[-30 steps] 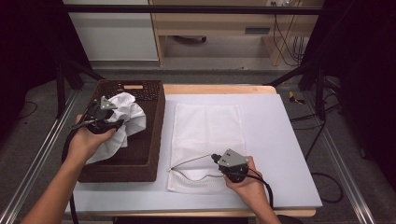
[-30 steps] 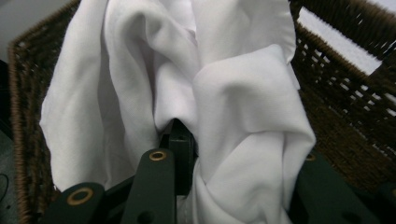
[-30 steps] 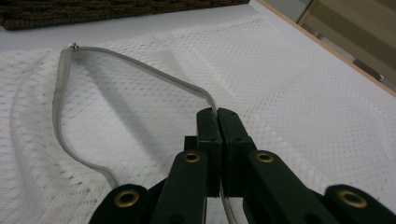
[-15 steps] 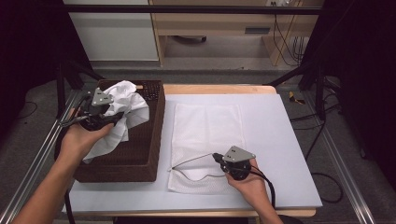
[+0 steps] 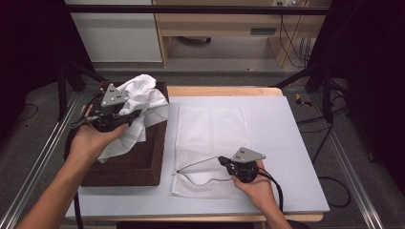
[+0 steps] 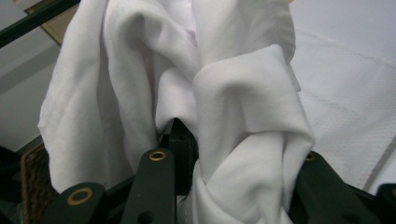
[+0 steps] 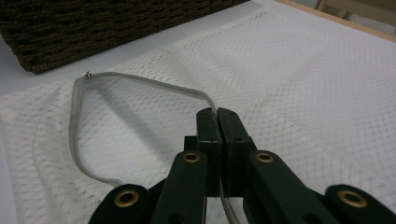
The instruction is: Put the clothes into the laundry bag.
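Left gripper clamps bunched white cloth, above far end of basket; cloth hangs toward basket.
Mesh bag flat on mat, long axis near-to-far, opening at near end.
Right gripper pinches bag's zipper edge, holds mouth open toward basket.
Basket just left of bag.
Mat right of bag bare, free room.
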Demonstrator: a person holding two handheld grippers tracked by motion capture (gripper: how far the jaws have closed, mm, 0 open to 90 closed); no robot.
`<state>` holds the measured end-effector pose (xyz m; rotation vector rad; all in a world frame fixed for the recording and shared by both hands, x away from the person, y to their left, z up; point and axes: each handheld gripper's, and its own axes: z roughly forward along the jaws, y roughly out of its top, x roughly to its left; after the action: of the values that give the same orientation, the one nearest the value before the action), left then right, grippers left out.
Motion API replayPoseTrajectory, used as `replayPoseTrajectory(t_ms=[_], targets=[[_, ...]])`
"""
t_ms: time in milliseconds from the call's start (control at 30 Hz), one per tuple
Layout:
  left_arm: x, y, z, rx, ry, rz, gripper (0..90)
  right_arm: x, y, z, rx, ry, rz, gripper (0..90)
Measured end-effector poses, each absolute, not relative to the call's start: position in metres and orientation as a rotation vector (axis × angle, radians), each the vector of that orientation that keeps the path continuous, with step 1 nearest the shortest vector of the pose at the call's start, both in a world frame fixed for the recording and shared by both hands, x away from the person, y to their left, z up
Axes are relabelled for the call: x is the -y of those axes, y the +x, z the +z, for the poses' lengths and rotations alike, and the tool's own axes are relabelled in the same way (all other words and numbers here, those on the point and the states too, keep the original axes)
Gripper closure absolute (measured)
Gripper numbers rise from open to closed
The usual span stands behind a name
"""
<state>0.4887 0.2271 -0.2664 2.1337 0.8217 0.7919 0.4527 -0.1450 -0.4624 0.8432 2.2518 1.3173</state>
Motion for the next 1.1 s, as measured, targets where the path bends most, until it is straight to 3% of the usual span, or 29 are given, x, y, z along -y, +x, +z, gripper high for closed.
replayPoseTrajectory(t_ms=[567, 800, 1100], targets=[[-0.152, 0.449, -0.26, -0.635, 2.122, 0.662, 65.6, 0.147, 0.468, -0.47, -2.291, 0.943, 1.384, 88.9], [-0.145, 0.447, -0.263, -0.627, 2.136, 0.65, 65.6, 0.14, 0.487, -0.464, -2.292, 0.954, 1.423, 89.0], [-0.136, 0.436, -0.272, -0.621, 2.127, 0.586, 65.6, 0.146, 0.479, -0.462, -2.288, 0.944, 1.473, 89.0]])
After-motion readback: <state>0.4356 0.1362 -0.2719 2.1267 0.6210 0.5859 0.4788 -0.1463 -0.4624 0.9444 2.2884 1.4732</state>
